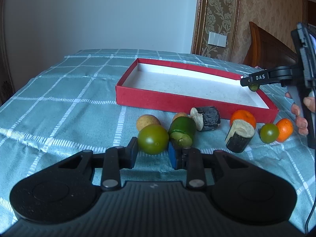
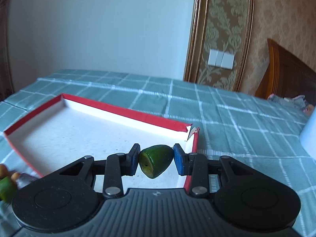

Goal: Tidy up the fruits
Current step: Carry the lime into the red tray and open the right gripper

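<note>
A red box with a white inside [image 1: 187, 102] lies on the checked cloth; it also shows in the right wrist view [image 2: 94, 104]. Fruits lie in front of it: a green tomato [image 1: 153, 139], a green cut piece [image 1: 182, 131], a tan ball [image 1: 147, 121], two dark cut pieces [image 1: 207, 118] [image 1: 239, 136], two oranges [image 1: 243, 117] [image 1: 284, 129] and a small green tomato [image 1: 269, 132]. My left gripper [image 1: 153, 154] is open, its pads on either side of the green tomato. My right gripper [image 2: 156, 160] is shut on a green fruit tip [image 2: 156, 161] above the box's right end.
The teal checked cloth [image 1: 59, 102] covers the table. A white wall stands behind it, with a patterned panel and switches [image 2: 221, 60] at the right. A wooden headboard [image 2: 286, 75] stands far right. A white object [image 2: 308, 136] sits at the right edge.
</note>
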### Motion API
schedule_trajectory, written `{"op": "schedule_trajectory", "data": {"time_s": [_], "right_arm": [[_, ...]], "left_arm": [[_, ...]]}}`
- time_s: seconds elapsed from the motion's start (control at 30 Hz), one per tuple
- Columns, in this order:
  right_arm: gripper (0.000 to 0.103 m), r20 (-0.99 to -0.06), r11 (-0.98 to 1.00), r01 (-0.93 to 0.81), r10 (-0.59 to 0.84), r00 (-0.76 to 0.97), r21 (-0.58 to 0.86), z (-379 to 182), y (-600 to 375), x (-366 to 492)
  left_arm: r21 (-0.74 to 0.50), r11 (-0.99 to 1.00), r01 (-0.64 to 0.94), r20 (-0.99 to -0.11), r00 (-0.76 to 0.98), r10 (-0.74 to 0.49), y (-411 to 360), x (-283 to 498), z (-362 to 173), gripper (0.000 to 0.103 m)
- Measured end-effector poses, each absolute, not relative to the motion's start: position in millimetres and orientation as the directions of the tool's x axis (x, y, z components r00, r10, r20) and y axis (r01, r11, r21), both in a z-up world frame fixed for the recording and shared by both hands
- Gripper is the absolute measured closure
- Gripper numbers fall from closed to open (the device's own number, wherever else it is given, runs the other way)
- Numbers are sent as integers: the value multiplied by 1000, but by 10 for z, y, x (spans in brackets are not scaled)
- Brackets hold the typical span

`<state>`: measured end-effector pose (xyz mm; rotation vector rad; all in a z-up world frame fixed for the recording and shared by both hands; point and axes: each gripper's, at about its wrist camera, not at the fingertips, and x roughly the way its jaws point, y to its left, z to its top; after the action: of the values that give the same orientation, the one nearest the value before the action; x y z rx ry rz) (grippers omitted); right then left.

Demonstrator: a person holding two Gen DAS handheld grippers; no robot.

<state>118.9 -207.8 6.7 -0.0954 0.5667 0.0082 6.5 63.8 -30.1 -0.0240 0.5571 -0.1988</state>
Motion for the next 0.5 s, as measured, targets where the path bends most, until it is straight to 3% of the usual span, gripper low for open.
{"op": "schedule_trajectory", "data": {"time_s": [0.13, 0.5], "right_arm": [[67, -571, 999, -28, 12, 821, -19, -2, -2186, 1350], [67, -647, 991, -75, -14, 763, -109, -61, -2120, 1601]], "left_arm": [[-78, 980, 182, -523, 830, -196, 639, 63, -303, 74], [-71, 981, 183, -524, 830, -193, 625, 56, -302, 74]]}}
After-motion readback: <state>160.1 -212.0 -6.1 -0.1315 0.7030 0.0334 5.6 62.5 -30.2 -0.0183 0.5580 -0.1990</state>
